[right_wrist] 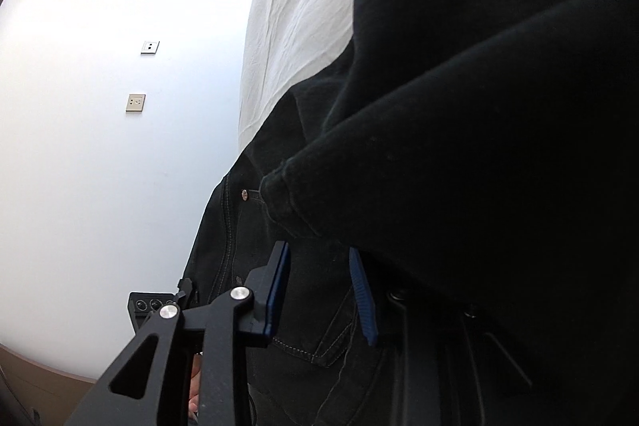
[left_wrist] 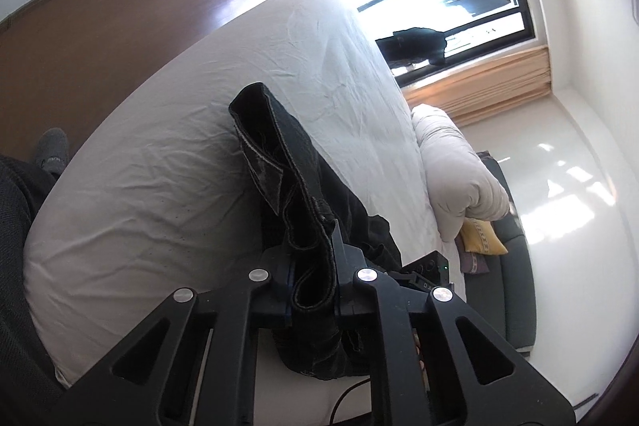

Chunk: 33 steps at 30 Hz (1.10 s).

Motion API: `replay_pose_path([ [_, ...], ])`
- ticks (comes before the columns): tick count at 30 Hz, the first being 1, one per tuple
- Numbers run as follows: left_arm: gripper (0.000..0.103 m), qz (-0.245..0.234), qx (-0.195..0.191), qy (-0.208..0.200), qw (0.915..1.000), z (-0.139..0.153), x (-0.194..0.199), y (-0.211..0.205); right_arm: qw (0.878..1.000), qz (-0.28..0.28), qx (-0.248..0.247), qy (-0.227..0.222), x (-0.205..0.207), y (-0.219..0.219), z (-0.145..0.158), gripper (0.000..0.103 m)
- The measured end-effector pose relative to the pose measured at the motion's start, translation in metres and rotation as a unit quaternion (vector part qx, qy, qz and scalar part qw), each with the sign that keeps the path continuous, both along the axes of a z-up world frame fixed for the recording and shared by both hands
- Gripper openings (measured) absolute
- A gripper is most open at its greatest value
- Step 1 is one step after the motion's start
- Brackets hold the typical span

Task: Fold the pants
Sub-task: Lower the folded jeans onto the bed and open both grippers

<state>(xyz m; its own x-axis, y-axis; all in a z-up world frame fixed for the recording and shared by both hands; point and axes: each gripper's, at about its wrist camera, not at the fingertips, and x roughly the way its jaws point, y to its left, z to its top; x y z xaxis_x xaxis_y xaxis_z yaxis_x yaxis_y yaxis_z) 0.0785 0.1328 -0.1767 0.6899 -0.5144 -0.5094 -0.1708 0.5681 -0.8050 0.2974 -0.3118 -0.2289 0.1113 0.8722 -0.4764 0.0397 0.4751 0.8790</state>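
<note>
I have one pair of black denim pants (left_wrist: pixel 295 162) with pale stitching, lying on the bed with the crumpled white sheet (left_wrist: pixel 159 194). The pants look thick and dark. In my right view I see a small metal rivet and a stitched pocket on them.

I count two claws, one pair of pants, one bed, one puffy white duvet roll (left_wrist: pixel 459 166) and one yellow cushion (left_wrist: pixel 483 238) past the bed's edge. Two wall plates sit on the white wall (right_wrist: pixel 120 146) in my right view.

My left claw (left_wrist: pixel 313 290) is clenched on a folded edge of the pants, and the cloth stands up from it above the sheet. It points a bit downward.

My right claw (right_wrist: pixel 321 290) points down at the pants too. Its blue pads stand apart with denim between them, not yet squeezing. A dark fold of cloth hangs over its far side.
</note>
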Motion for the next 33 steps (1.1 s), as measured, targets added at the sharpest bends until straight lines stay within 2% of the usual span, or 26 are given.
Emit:
replay_pose_path([
  [1, 0.010, -0.007, 0.009, -0.007, 0.9999, 0.008, 0.001, -0.006, 1.000, -0.001, 0.001, 0.001, 0.000, -0.001, 0.000, 0.034],
  [2, 0.010, -0.014, 0.017, -0.014, 0.9997, 0.018, 0.001, -0.011, 1.000, -0.003, 0.006, 0.003, 0.001, -0.001, 0.002, 0.043],
  [3, 0.010, -0.024, 0.031, -0.025, 0.9989, 0.029, 0.004, -0.021, 1.000, -0.006, 0.015, 0.002, 0.001, -0.002, 0.006, 0.060],
  [4, 0.010, -0.034, 0.044, -0.033, 0.9979, 0.042, 0.006, -0.033, 1.000, -0.009, 0.026, -0.001, -0.002, -0.007, 0.012, 0.070],
  [5, 0.010, -0.048, 0.059, -0.044, 0.9962, 0.053, 0.009, -0.046, 0.999, -0.012, 0.034, -0.009, -0.003, -0.009, 0.020, 0.090],
  [6, 0.010, -0.066, 0.070, -0.055, 0.9939, 0.064, 0.013, -0.063, 0.999, -0.013, 0.035, -0.018, -0.004, -0.011, 0.029, 0.103],
  [7, 0.010, -0.080, 0.079, -0.063, 0.9916, 0.072, 0.016, -0.078, 0.999, -0.012, 0.034, -0.029, -0.004, -0.015, 0.039, 0.103],
  [10, 0.010, -0.145, 0.106, -0.087, 0.9799, 0.090, 0.026, -0.139, 0.997, 0.001, 0.045, -0.059, -0.003, -0.033, 0.071, 0.103],
  [13, 0.010, -0.210, 0.124, -0.092, 0.9655, 0.086, 0.038, -0.211, 0.994, 0.011, 0.052, -0.100, -0.004, -0.059, 0.107, 0.103],
  [18, 0.010, -0.298, 0.182, -0.103, 0.9314, 0.074, 0.035, -0.303, 0.987, 0.023, 0.021, -0.158, -0.018, -0.109, 0.154, 0.103],
  [22, 0.010, -0.335, 0.221, -0.120, 0.9082, 0.074, 0.024, -0.341, 0.986, 0.046, -0.042, -0.155, -0.031, -0.121, 0.149, 0.103],
  [25, 0.010, -0.344, 0.232, -0.114, 0.9026, 0.069, 0.022, -0.355, 0.989, 0.049, -0.048, -0.128, -0.035, -0.129, 0.128, 0.103],
  [28, 0.010, -0.347, 0.242, -0.113, 0.8990, 0.070, 0.022, -0.367, 0.990, 0.049, -0.043, -0.126, -0.035, -0.126, 0.116, 0.101],
  [29, 0.010, -0.347, 0.245, -0.115, 0.8978, 0.072, 0.022, -0.371, 0.989, 0.051, -0.051, -0.127, -0.034, -0.125, 0.111, 0.089],
  [30, 0.010, -0.348, 0.249, -0.115, 0.8965, 0.072, 0.021, -0.376, 0.989, 0.053, -0.061, -0.126, -0.031, -0.122, 0.107, 0.070],
  [31, 0.010, -0.349, 0.253, -0.115, 0.8948, 0.071, 0.021, -0.379, 0.988, 0.057, -0.073, -0.120, -0.028, -0.123, 0.102, 0.061],
  [33, 0.010, -0.354, 0.257, -0.111, 0.8923, 0.069, 0.020, -0.388, 0.987, 0.056, -0.096, -0.118, -0.027, -0.126, 0.098, 0.038],
])
